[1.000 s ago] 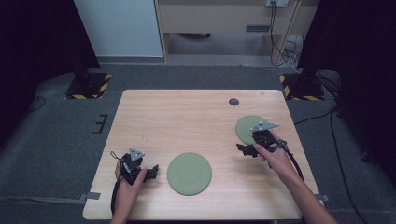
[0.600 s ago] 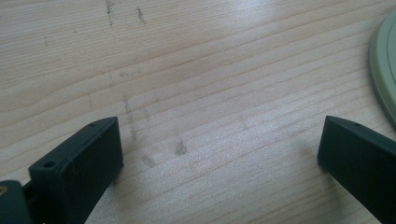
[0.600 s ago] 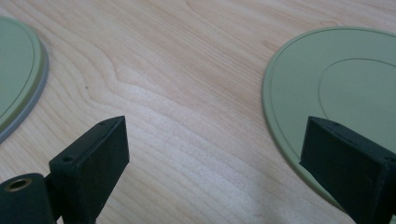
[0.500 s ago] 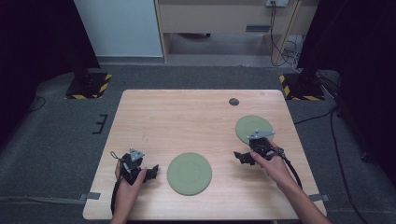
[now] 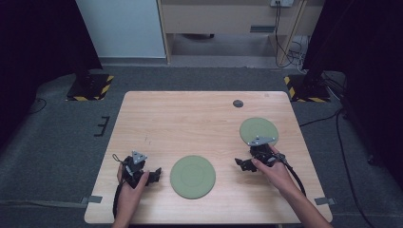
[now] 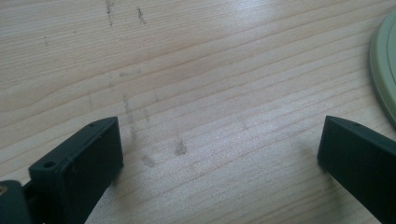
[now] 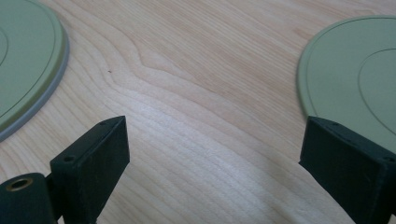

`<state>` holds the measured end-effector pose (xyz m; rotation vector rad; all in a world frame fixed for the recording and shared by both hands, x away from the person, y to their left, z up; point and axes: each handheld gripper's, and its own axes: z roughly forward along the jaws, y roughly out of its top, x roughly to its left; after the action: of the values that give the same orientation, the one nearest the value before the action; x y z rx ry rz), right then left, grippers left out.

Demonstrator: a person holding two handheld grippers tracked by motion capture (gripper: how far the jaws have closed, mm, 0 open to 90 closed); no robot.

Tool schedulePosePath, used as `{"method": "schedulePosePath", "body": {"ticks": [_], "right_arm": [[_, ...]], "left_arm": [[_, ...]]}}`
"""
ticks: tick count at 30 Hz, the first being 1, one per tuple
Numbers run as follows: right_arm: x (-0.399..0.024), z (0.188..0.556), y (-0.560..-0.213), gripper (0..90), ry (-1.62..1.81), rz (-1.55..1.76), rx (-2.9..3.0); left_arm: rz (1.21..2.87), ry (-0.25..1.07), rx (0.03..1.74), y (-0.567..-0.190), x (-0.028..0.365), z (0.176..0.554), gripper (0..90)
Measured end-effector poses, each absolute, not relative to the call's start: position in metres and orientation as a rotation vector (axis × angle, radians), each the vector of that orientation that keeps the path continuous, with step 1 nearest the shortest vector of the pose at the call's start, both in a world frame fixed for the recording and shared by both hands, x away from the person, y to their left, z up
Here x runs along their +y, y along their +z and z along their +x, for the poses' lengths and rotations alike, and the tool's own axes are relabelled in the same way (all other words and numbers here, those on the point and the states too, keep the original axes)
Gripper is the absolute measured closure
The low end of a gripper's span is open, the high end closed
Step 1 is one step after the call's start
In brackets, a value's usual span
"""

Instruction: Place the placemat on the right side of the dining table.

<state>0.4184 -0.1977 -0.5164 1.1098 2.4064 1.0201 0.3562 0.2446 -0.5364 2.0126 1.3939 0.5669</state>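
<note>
Right gripper has drawn back — bare wooden table beneath.

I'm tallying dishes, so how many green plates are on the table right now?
2. One green plate lies near the table's front edge, between the two grippers. The other green plate lies toward the right side, just beyond the right gripper.

We counted two round, flat, pale green plates: one lay near the front edge of the light wooden table, the other toward its right side. We also counted one small dark round disc near the far edge.
</note>
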Motion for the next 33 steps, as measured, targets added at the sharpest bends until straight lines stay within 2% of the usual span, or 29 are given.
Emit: {"method": "schedulePosePath", "body": {"ticks": [33], "right_arm": [[-0.174,0.422,-0.537,6.2,0.992,1.128,2.395]], "left_arm": [[2.018,0.563,1.385,-0.536,0.243,0.357,0.0]]}}
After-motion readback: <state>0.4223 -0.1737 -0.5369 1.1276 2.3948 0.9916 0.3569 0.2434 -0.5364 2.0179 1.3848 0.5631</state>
